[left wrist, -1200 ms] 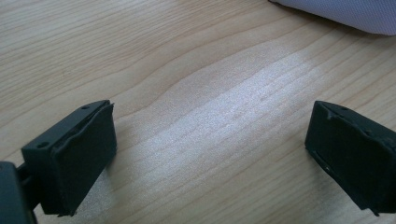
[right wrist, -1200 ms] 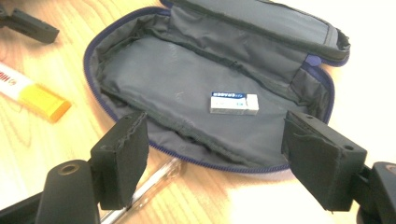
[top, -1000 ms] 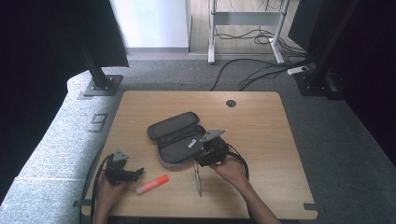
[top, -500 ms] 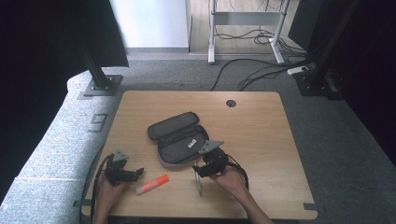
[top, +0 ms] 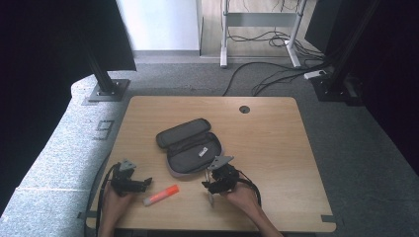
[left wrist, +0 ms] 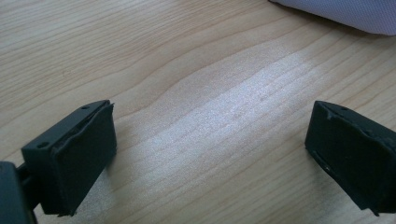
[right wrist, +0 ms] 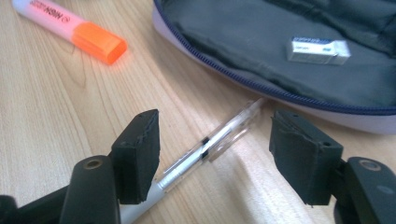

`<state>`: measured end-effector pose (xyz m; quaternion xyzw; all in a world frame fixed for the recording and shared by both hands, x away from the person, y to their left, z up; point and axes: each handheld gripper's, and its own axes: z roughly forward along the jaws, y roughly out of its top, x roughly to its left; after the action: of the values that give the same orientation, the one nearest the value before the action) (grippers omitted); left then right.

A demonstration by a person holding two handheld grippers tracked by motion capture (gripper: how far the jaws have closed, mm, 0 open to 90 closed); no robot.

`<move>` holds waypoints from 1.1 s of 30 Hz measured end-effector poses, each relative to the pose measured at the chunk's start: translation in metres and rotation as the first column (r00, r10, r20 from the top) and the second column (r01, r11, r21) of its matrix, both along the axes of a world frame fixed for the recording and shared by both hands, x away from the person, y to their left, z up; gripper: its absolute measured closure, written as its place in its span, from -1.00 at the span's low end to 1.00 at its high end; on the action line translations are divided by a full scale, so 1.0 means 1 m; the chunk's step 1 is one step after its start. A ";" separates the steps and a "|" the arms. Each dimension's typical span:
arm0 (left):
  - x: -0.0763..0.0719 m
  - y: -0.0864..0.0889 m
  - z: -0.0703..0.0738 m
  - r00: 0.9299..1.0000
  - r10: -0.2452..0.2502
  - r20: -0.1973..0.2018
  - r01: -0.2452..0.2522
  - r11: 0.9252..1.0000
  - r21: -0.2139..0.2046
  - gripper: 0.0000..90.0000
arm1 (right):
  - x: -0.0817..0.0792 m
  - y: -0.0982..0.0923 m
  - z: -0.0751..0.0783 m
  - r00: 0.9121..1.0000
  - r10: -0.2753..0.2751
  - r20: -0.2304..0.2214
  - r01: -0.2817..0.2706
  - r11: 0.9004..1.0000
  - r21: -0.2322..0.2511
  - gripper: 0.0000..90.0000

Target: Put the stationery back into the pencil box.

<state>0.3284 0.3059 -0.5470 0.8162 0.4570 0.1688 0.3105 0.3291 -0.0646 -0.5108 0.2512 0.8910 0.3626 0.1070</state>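
The right gripper hangs over a clear pen lying on the counter beside the open pencil case, jaws closing, apparently not yet touching it. The left gripper rests wide open, empty.

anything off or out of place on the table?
Nothing damaged or spilled. The pouch lies open with an eraser inside; a pen and a highlighter lie loose on the table. The pen sits between the right gripper's closing jaws, not yet pinched.
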 end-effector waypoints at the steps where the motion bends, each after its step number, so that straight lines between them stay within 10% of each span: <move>1: 0.000 0.000 0.000 1.000 0.001 0.001 -0.001 1.000 0.001 -0.96 | 0.000 0.001 -0.002 1.000 0.001 -0.004 -0.001 1.000 -0.003 -0.24; 33: 0.000 0.000 0.000 1.000 0.000 0.000 0.000 1.000 0.000 -0.96 | -0.006 0.004 -0.019 0.999 -0.012 -0.043 0.009 0.997 -0.081 0.40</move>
<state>0.3284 0.3059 -0.5469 0.8162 0.4571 0.1688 0.3105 0.3233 -0.0609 -0.5302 0.2591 0.9058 0.3200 0.0995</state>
